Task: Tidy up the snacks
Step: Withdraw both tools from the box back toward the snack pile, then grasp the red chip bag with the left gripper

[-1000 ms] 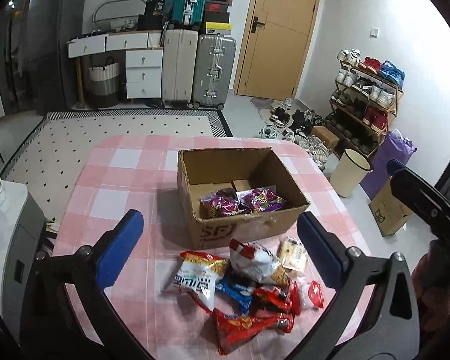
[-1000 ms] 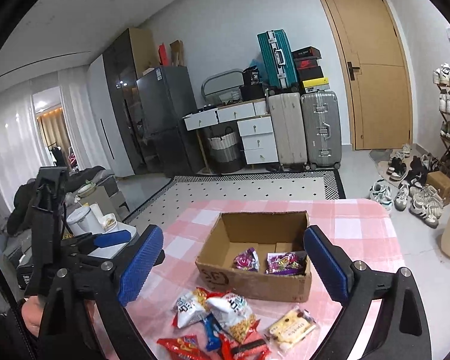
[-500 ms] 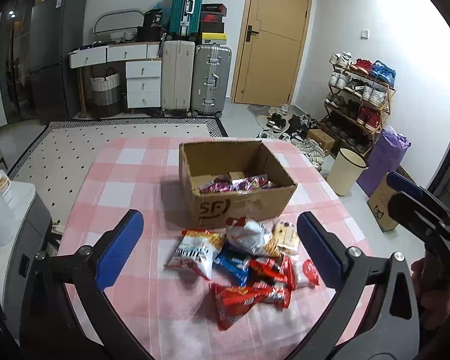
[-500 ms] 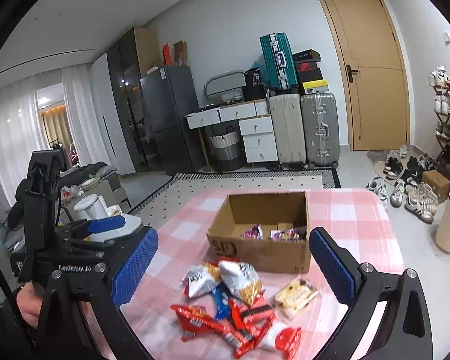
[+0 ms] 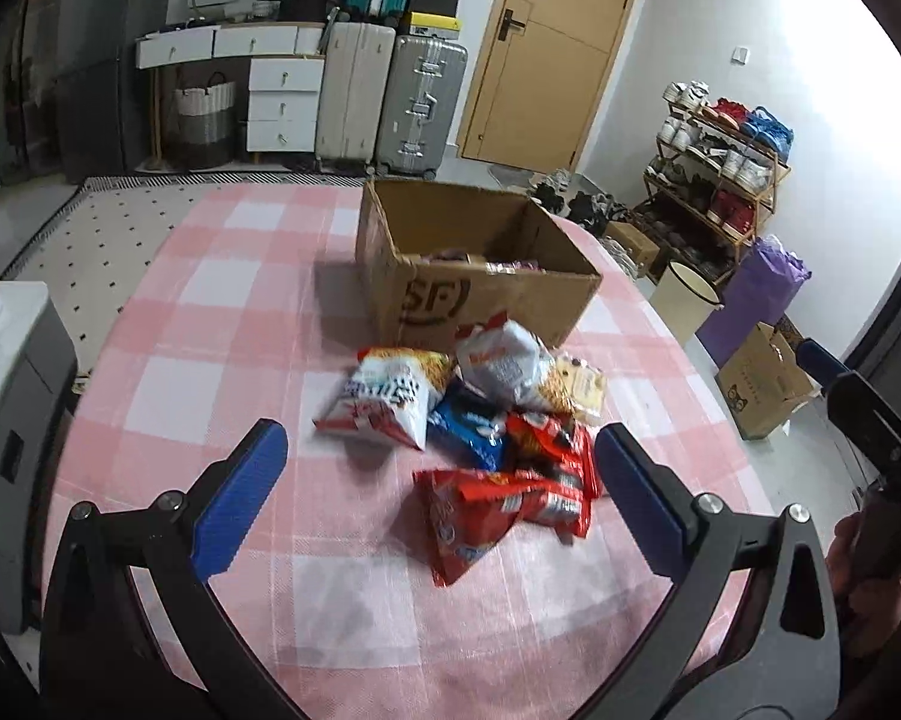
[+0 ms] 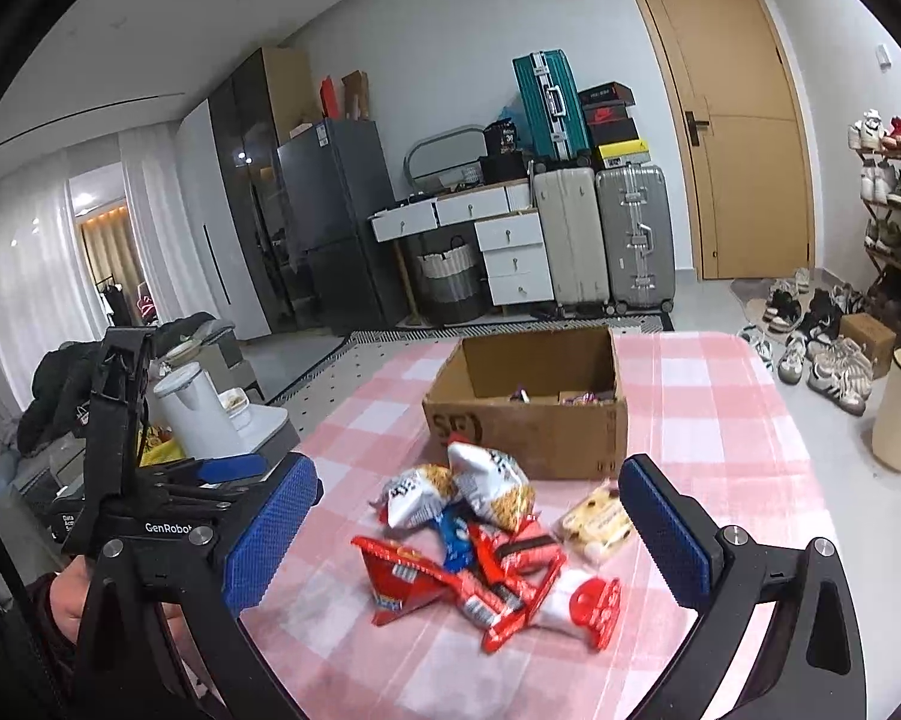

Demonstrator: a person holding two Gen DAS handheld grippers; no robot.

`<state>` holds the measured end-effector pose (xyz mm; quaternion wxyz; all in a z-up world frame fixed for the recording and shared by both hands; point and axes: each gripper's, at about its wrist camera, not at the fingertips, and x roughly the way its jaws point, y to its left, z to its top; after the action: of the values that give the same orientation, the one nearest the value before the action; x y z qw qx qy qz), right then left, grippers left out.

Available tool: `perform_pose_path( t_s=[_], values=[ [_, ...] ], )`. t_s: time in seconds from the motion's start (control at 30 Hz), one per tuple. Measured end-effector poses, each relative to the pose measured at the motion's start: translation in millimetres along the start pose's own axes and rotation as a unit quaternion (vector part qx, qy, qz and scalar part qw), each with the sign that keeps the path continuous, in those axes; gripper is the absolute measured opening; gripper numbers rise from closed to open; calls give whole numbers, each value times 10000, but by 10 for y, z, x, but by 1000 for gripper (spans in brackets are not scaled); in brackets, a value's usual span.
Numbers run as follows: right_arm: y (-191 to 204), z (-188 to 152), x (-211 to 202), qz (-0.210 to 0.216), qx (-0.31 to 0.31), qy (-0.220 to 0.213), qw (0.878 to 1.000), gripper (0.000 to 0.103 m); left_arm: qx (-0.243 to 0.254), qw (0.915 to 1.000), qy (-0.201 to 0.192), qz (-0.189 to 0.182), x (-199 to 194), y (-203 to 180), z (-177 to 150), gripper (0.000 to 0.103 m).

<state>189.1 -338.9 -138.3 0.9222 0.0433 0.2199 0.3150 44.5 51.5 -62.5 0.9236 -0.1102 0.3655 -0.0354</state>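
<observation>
While a few packs sit in the box (image 5: 486, 294), most snacks (image 5: 486, 420) wait mid-tabletop (image 5: 222, 324); both yr claws, left (image 5: 435, 489) & right (image 6: 462, 531), wide, empty.

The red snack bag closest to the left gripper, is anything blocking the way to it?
Nothing visible is. The open left gripper faces the red snack bag across bare checkered tablecloth; the other snacks lie behind it, toward the cardboard box.
</observation>
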Motion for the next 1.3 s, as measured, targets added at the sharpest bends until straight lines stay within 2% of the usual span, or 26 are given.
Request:
perform_pose_path(
  t_s=[0.17,0.53,0.93,1.07,1.3],
  values=[
    [-54,-95,64,7,74,134,9999,103,97,9997,221,32,199,-28,-184,102],
    [-96,-304,240,124,157,438,9988,103,79,9980,609,-151,607,-21,-447,102],
    [-238,-469,382,262,379,646,9968,103,167,9951,944,-244,1046,-50,-498,102],
    [-367,-506,410,411,655,703,9945,103,89,9940,1039,-323,1163,-51,-509,102],
    [-478,-564,424,347,795,720,9936,103,92,9938,1066,-308,1330,-89,-460,102]
  ],
)
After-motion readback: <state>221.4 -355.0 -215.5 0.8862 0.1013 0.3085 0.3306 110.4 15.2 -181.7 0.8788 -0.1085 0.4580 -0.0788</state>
